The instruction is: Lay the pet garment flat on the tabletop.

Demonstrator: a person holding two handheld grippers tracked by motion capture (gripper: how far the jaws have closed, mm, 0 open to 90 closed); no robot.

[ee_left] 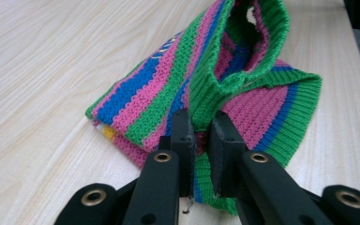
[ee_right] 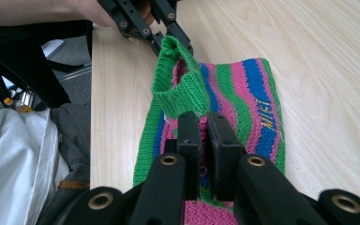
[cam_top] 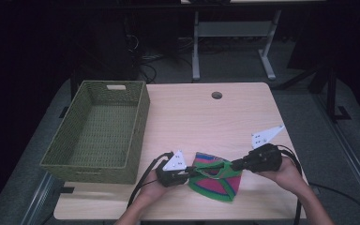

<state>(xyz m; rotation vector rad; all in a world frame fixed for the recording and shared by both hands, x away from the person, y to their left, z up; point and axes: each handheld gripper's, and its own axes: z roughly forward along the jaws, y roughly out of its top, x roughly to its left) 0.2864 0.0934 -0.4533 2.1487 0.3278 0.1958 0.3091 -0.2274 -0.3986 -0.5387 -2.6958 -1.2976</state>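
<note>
From above, a small striped knitted garment [cam_top: 215,180] in green, pink and blue lies on the near part of the wooden table [cam_top: 243,117], stretched between the two grippers. The left gripper [cam_top: 191,173] comes at it from the left edge and the right gripper [cam_top: 228,165] from the upper right, each held in a hand.

The left gripper view brings out what the high view cannot: the jaws are clamped on the green ribbed band [ee_left: 206,101] of the garment, with the fabric pinched between them, and a small yellow patch [ee_left: 108,132] peeks from the folded corner near the table.

The right gripper view shows its own jaws closed on the pink and green knit close to the camera. Beyond them the green band rises in a loop up to the other gripper, which grasps its far end. Yellow stitched lettering [ee_right: 269,118] runs along a blue stripe, though it is hard to read. A person's white garment and dark trousers show at the left, off the table edge.

To the left of the garment, well apart from it, a green woven basket [cam_top: 138,129] sits on the table; its inside shows bare weave
</note>
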